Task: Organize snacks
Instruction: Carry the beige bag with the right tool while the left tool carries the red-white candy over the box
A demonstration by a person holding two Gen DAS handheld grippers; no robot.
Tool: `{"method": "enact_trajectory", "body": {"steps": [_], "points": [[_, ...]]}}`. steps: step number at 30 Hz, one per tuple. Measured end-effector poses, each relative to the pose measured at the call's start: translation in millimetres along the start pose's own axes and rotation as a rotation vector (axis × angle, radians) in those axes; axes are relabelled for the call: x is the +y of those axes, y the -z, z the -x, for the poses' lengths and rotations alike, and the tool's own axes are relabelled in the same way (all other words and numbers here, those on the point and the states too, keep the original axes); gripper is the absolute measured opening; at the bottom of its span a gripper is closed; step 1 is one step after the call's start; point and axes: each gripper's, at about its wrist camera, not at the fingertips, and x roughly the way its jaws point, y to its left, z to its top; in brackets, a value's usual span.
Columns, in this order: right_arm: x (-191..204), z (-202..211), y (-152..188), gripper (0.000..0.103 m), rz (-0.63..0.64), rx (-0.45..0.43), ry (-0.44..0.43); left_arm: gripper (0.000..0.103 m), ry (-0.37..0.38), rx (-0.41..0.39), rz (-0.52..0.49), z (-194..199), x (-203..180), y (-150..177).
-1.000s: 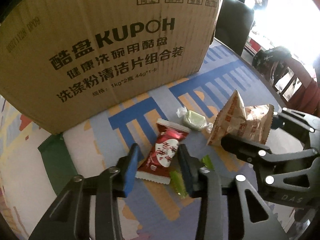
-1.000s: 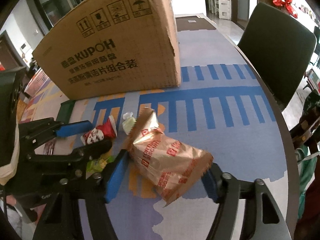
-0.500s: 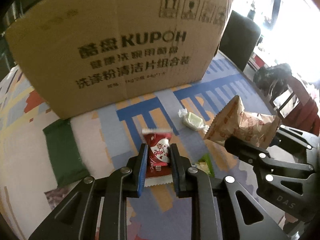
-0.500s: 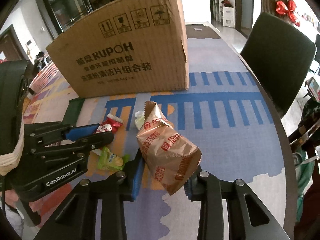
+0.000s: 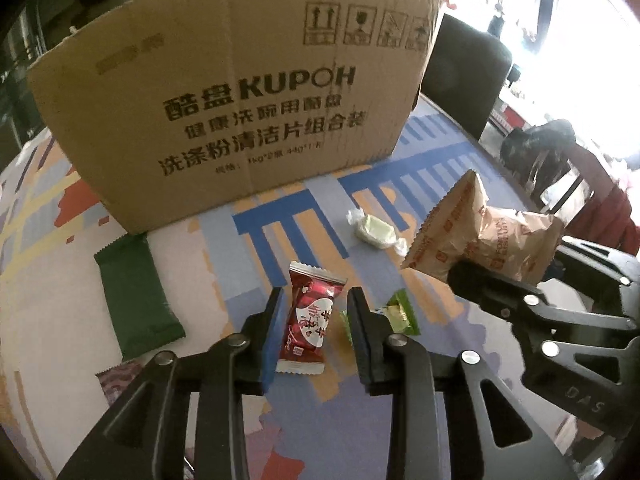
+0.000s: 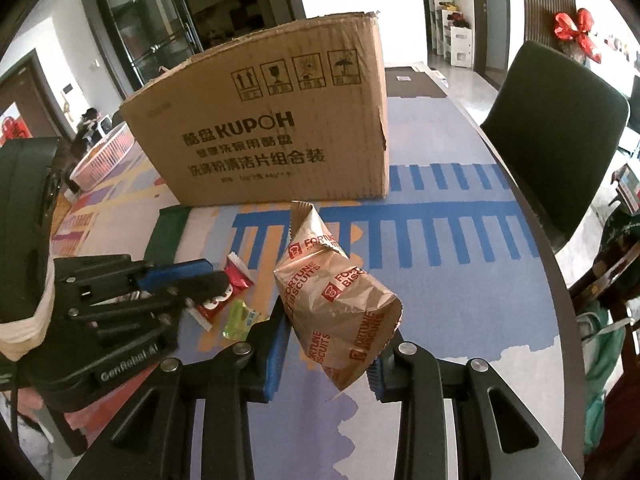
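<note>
Snacks lie scattered on the patterned tablecloth (image 5: pixel 400 400) in front of a big cardboard box (image 5: pixel 240 120), likely where they all go. Far left, a flat dark green packet (image 5: pixel 134 292) lies beside the box's corner, matte and rectangular. Next, the left gripper (image 5: pixel 314 334) has its blue-padded fingers clamped on a glossy red candy wrapper (image 5: pixel 310 320) with crimped ends, pinched by its sides, seemingly lifted clear of the cloth for carrying. Just right of it, a small crinkly lime-green sweet (image 5: pixel 400 314) sits on the table, and beyond, a pale twist-wrapped candy (image 5: pixel 374 230). Over to the right gripper (image 6: pixel 330 354), closed on a puffy tan biscuit bag (image 6: pixel 340 312), its foil creased, sawtooth seal pointing up toward the box. Both loads look ready for dropping in.
</note>
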Motion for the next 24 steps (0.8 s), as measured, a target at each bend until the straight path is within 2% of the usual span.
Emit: {"method": "enact_trajectory", "body": {"steps": [7,11,19,24], "points": [[0.8,-3.5,1.9,0.034,-0.005,0.010,0.000,0.031,-0.045,0.047,-0.037,-20.9,-7.3,-0.9],[2.0,-5.6,1.6,0.034,-0.002,0.014,-0.005,0.024,-0.036,0.042,-0.019,-20.5,-5.2,-0.7],[4.7,-0.2,-1.9,0.034,0.002,-0.005,-0.011,0.023,-0.037,-0.020,0.051,7.7,6.8,-2.7],[8.2,13.9,-8.1,0.034,0.011,-0.041,-0.021,0.022,-0.042,-0.094,0.085,38.6,9.9,-5.9]]}}
